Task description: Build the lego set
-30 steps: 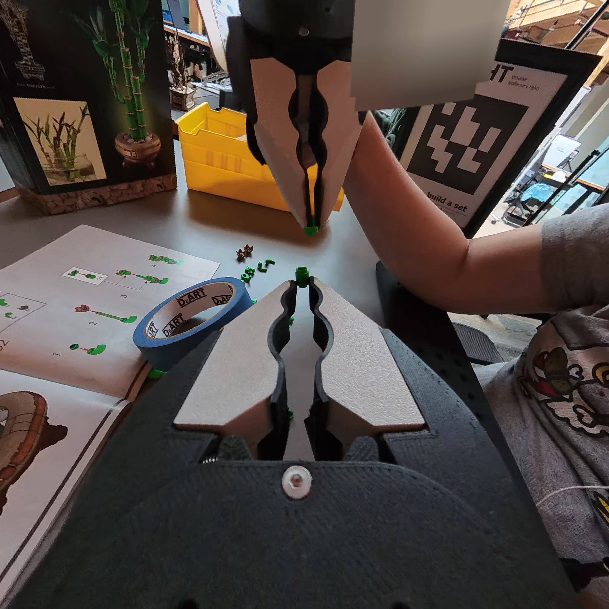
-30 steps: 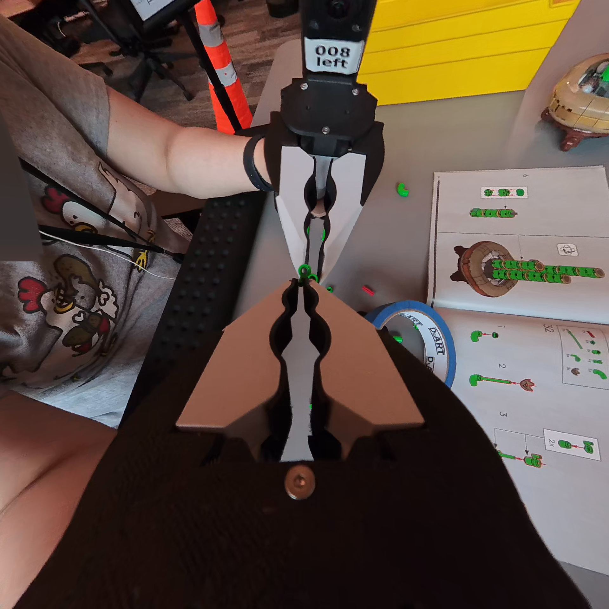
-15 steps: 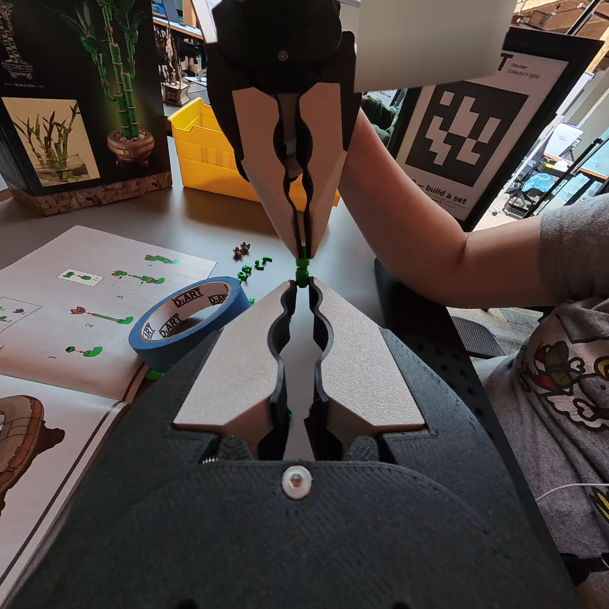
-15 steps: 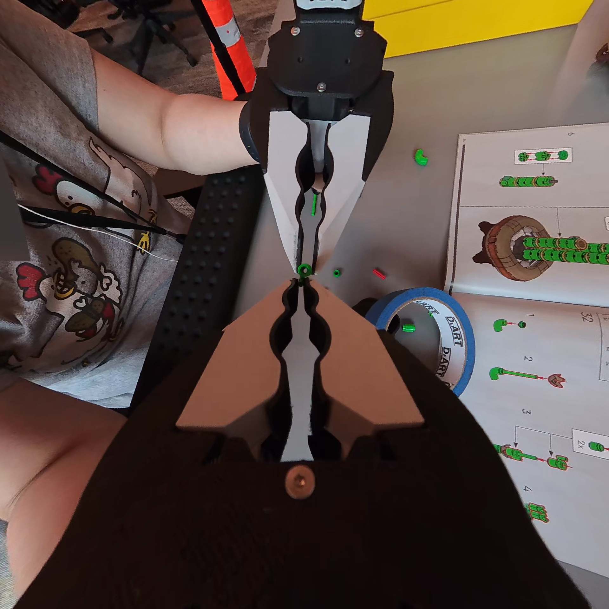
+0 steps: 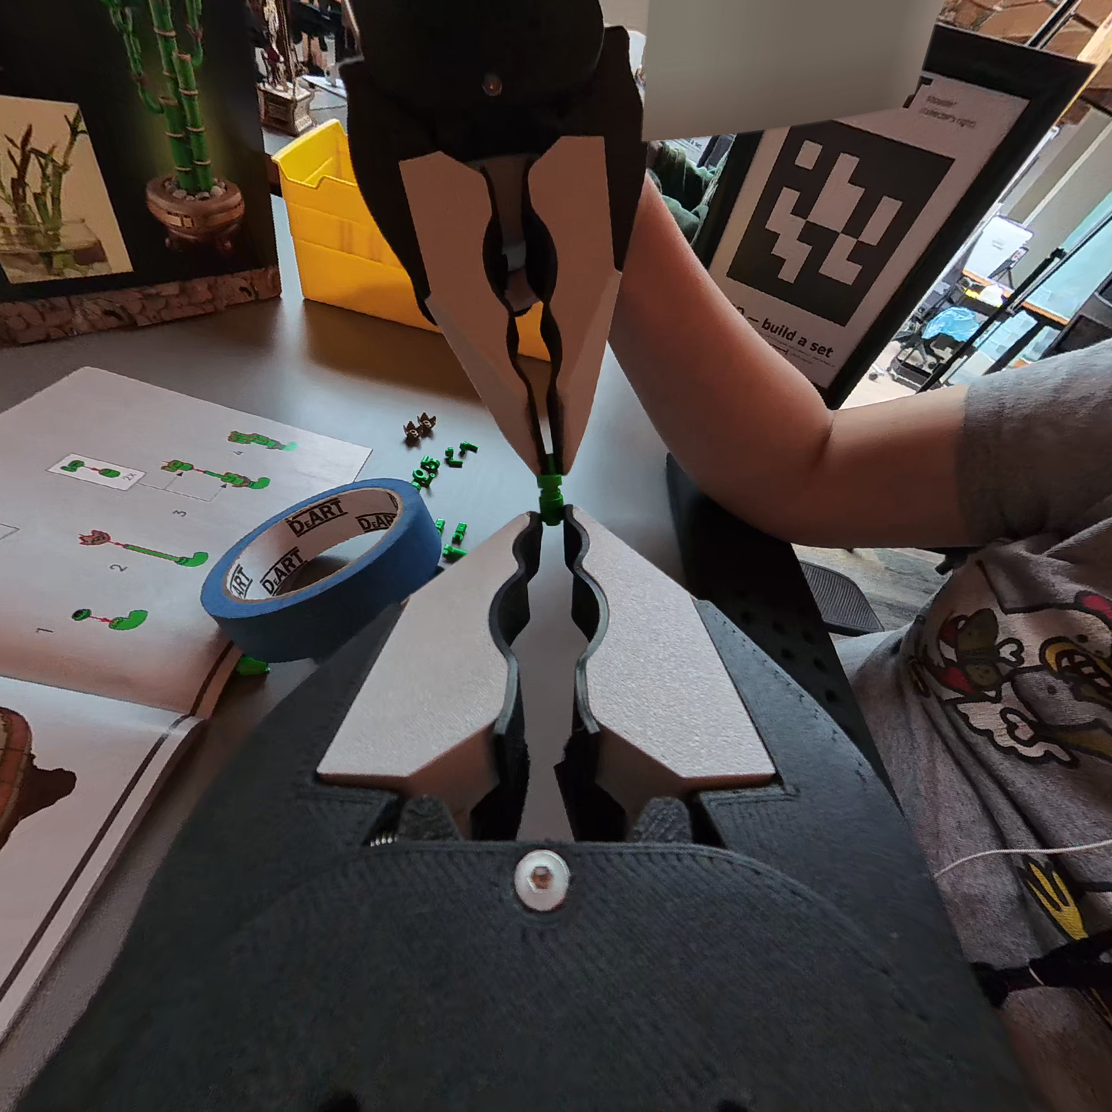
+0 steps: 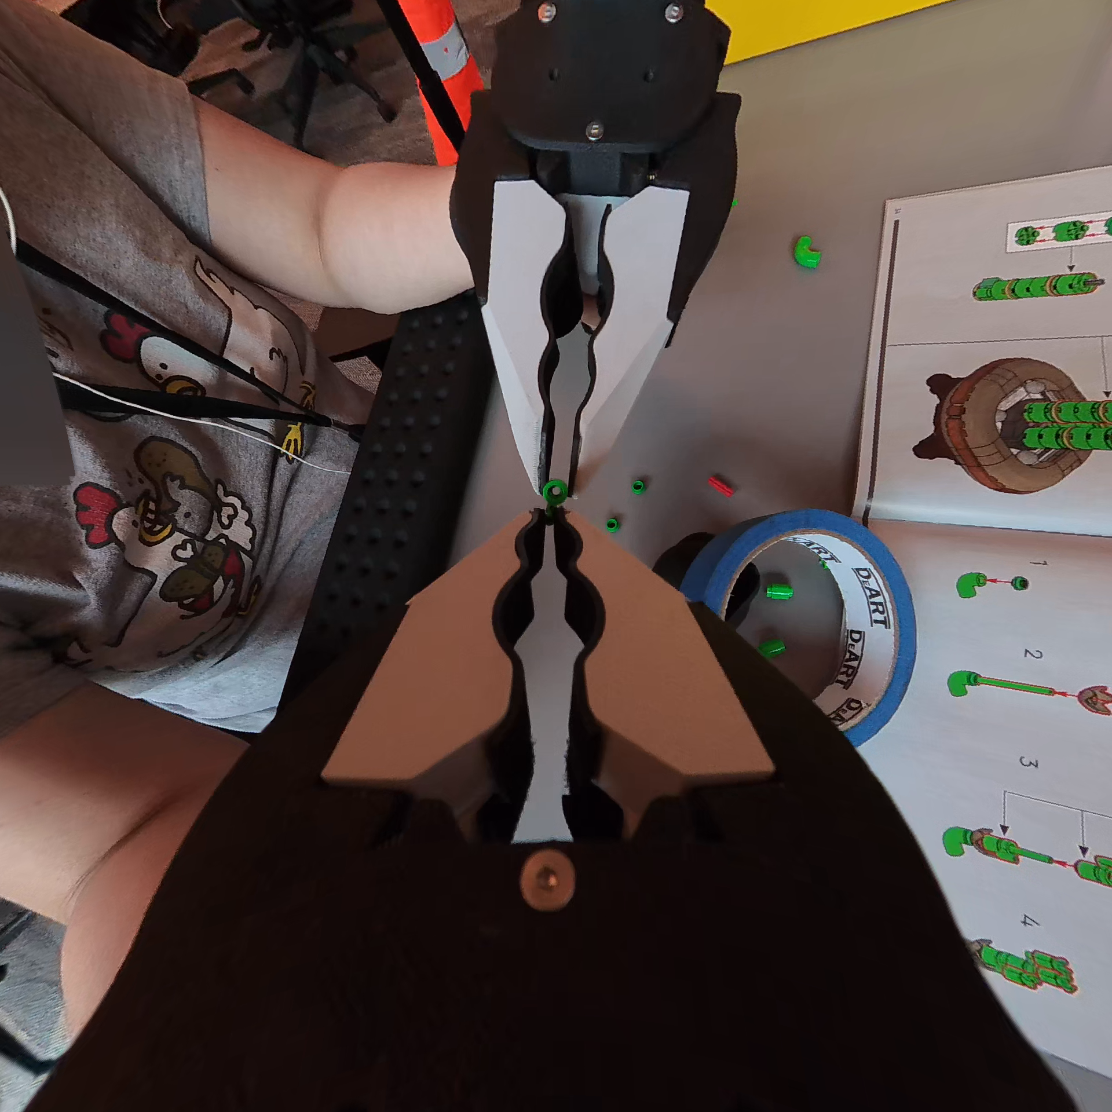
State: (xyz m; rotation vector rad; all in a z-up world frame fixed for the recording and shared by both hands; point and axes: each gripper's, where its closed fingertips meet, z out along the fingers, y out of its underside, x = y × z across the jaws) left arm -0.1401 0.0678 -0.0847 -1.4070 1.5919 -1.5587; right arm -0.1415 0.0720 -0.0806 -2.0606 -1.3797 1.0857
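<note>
My left gripper (image 5: 549, 518) is shut on a small green round lego piece (image 5: 550, 511) at its fingertips. My right gripper (image 5: 549, 460) points down at it from above, tip to tip, and is shut on another small green piece (image 5: 549, 478). The two pieces touch end to end in a short green stack above the grey table. In the right wrist view my right gripper (image 6: 549, 517) is at the bottom and the left gripper (image 6: 556, 481) is opposite it, with the green ring-shaped piece (image 6: 554, 490) between the tips.
A blue tape roll (image 5: 325, 565) lies on the open instruction booklet (image 5: 150, 481), with loose green pieces (image 5: 430, 475) beside it. A yellow bin (image 5: 343, 240) and the set's box (image 5: 120, 150) stand behind. A red piece (image 6: 720, 485) and a green elbow (image 6: 806, 253) lie on the table. A person sits at the table's edge. Less than 4 cm separates the two grippers' tips.
The right gripper came down towards the left gripper. Their two green pieces were apart a second ago and now touch.
</note>
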